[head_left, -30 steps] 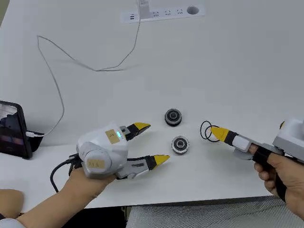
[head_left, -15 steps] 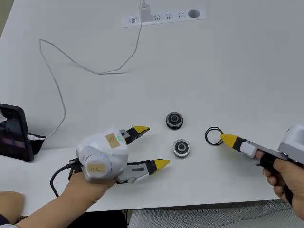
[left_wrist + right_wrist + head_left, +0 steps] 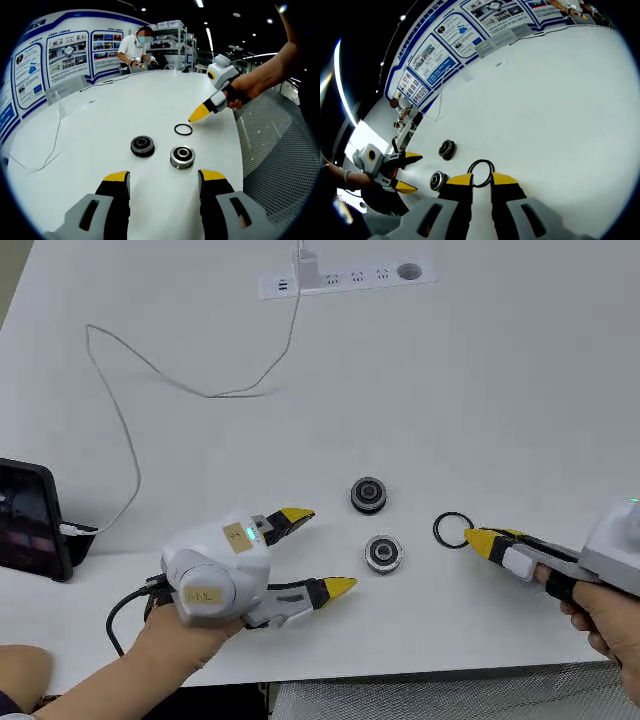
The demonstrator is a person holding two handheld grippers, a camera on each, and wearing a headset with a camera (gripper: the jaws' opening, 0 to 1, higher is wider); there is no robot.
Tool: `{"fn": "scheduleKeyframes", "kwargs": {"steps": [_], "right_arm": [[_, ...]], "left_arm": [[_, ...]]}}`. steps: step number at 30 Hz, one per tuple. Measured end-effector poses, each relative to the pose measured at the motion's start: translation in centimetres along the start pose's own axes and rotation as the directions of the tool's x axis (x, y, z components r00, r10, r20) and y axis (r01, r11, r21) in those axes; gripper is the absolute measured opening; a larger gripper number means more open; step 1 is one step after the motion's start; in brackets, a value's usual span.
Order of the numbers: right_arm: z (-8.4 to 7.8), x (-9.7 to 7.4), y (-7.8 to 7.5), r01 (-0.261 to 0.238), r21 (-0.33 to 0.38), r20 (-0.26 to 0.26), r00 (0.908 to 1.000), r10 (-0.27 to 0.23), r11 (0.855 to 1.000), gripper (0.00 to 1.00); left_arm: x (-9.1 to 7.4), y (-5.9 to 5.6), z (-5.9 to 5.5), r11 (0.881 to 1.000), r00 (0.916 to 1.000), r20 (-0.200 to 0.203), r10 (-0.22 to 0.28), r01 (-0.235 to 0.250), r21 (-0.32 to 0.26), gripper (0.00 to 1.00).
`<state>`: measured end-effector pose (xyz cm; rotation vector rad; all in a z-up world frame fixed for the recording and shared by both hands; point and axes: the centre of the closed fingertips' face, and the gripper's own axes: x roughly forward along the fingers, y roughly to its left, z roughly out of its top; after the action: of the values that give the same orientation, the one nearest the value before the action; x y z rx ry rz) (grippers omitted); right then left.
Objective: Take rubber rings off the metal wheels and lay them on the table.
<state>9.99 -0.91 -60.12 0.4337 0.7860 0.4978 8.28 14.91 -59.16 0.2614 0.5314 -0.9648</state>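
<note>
Ring (image 3: 452, 529) is lying on desk (image 3: 450, 390) beside bare wheel (image 3: 381, 552), dark wheel (image 3: 368, 494) apparently waiting; right fingers (image 3: 482, 540) barely parted, left fingers (image 3: 337, 586) wide, both empty.

The yellow stickers (image 3: 236, 532) and wall posters (image 3: 75, 52) bear writing too small to read.

Power strip (image 3: 345, 276) at far edge; white cable (image 3: 212, 395) trails leftward to dark phone (image 3: 30, 520).

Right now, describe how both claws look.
Left claw: rounded white-grey body, two yellowish labels, a small green light, black cable from the rear, black jaws with yellow pointed tips. Right claw: white-grey body, same yellow tips.
</note>
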Motion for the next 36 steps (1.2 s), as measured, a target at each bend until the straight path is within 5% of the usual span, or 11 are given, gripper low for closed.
{"fn": "scheduleKeyframes", "kwargs": {"steps": [15, 36], "right_arm": [[0.2, 1.5, 3.5, -0.084, -0.111, -0.009, 0.9964, 0.084, 0.99, 0.18], [1.7, 4.0, 5.6, -0.132, -0.212, -0.015, 0.9911, 0.132, 0.968, 0.12]], "left_arm": [[0.3, 0.3, 0.6, 1.0, 1.0, 0.004, 0.003, -0.003, 0.003, 0.53], [2.4, 2.0, 2.5, 0.999, 0.9998, 0.008, 0.017, -0.017, 0.029, 0.44]]}}
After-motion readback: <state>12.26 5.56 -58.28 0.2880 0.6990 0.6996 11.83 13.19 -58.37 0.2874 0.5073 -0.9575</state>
